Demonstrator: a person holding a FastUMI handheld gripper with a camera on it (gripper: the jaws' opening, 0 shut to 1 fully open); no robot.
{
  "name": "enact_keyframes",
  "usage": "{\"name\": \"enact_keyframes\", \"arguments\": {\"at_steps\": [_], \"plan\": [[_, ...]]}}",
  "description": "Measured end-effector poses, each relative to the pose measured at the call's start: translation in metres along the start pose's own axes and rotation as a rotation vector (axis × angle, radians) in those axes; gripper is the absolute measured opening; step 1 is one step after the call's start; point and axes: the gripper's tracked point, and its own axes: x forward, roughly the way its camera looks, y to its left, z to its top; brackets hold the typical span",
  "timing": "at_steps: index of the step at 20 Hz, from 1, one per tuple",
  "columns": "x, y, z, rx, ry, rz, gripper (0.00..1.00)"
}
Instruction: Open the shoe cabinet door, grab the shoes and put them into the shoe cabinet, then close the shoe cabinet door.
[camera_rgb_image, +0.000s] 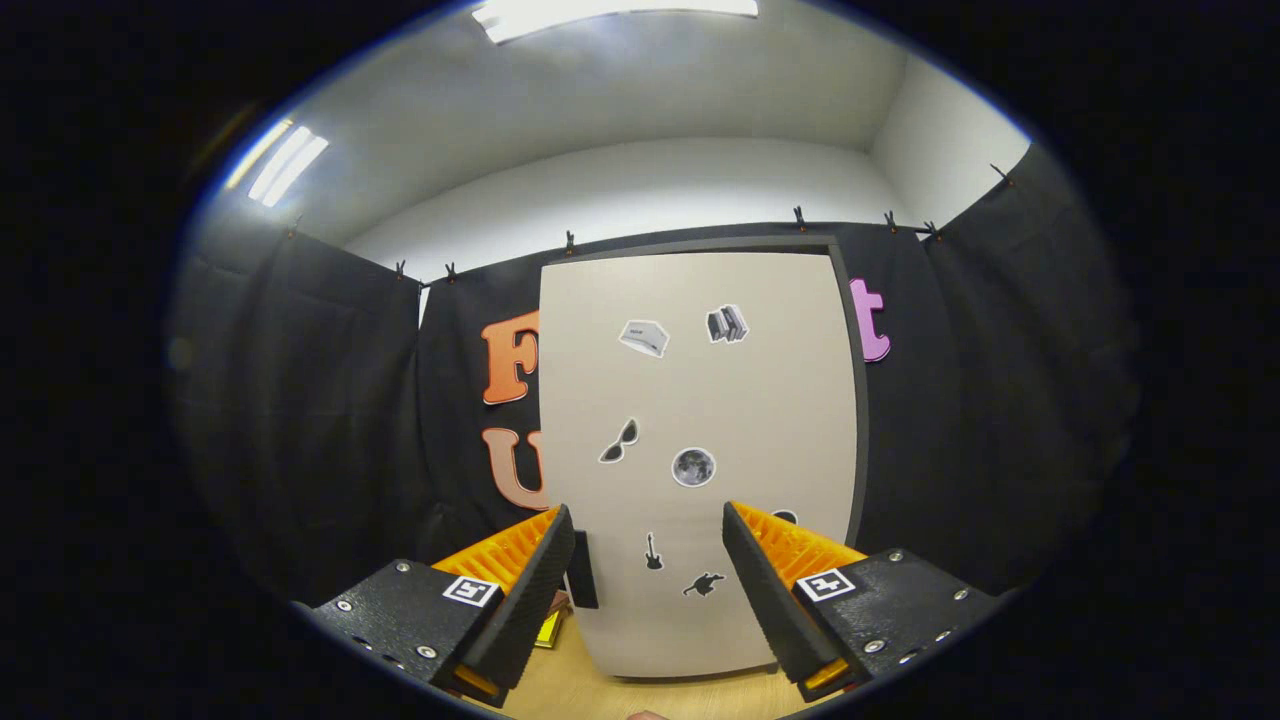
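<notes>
A tall shoe cabinet stands ahead on a wooden surface. Its pale beige door is closed and carries several small stickers. A dark handle sticks out at the door's lower left edge, just beside the left finger. My gripper is open, with its fingers spread apart in front of the lower part of the door and nothing between them. No shoes can be made out.
Black cloth walls hang behind and on both sides of the cabinet. A small yellow and reddish object sits low at the cabinet's left foot, partly hidden by the left finger. Light wooden floor lies below the door.
</notes>
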Motion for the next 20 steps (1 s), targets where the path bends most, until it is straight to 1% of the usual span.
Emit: {"name": "enact_keyframes", "arguments": {"at_steps": [3,7,14,20], "plan": [[-0.005,-0.007,0.006,0.001,-0.012,-0.023,0.93],[-0.012,-0.015,0.009,-0.029,-0.019,-0.061,0.93],[-0.021,-0.02,0.011,-0.055,-0.027,-0.083,0.93],[-0.025,-0.018,0.012,-0.086,-0.04,-0.082,0.93]]}}
